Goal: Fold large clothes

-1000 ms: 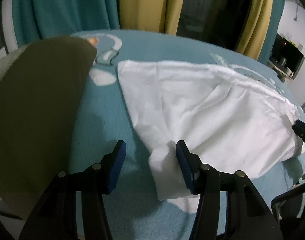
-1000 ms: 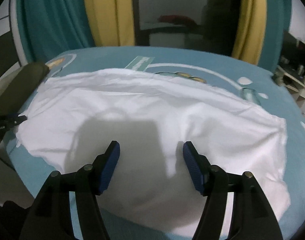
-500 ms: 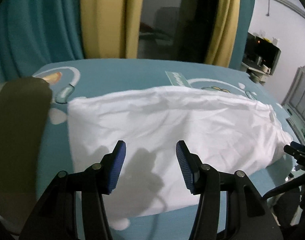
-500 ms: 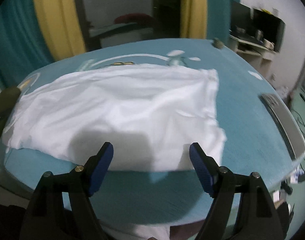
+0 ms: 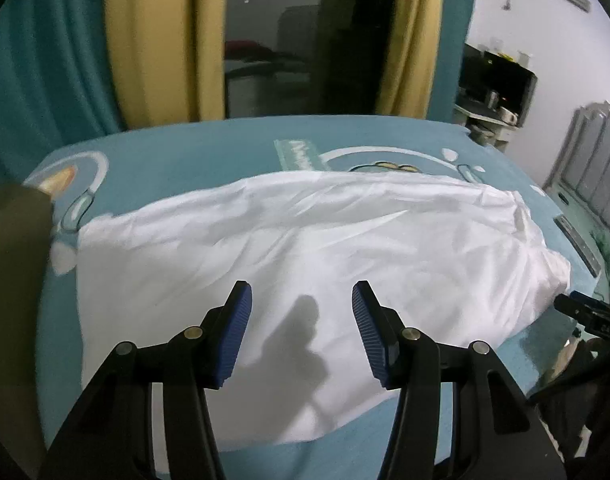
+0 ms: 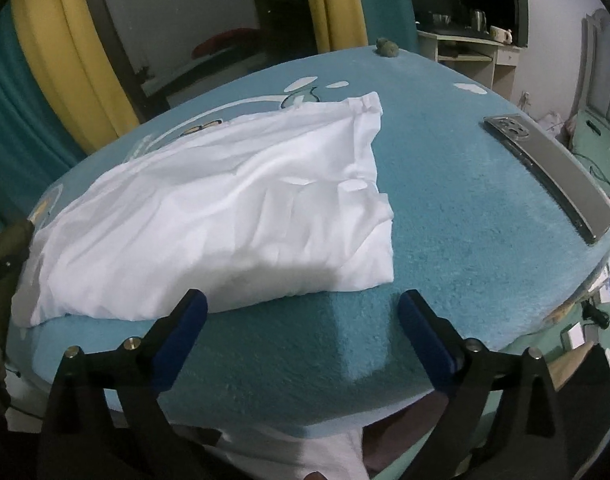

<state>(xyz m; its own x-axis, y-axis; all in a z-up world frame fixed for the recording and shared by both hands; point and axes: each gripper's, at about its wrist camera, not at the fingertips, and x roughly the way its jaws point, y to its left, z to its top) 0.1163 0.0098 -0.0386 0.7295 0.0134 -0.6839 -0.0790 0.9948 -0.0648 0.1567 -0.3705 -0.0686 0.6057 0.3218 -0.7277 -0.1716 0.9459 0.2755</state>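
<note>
- Left gripper: angled downward over the near part of the white garment; jaws apart, nothing between the pads, cloth only lying below them.
- Right gripper: angled downward past the garment's near right corner; jaws opening wide, only bare blanket between them, nothing grasped.
- Surface: teal fleece blanket with a cartoon print, spread over a bed or table; cannot tell which.
- On the blanket, well apart from the cloth, at the right edge: grey phone, lying face down.
- At the left edge: olive-green cloth.
- Room: teal and yellow curtains behind; shelf with a kettle and cups at the far right.
- White garment: lying flat and wrinkled across the blanket, folded into a long band; near edge just beyond the right gripper's left finger, not touched by it.
</note>
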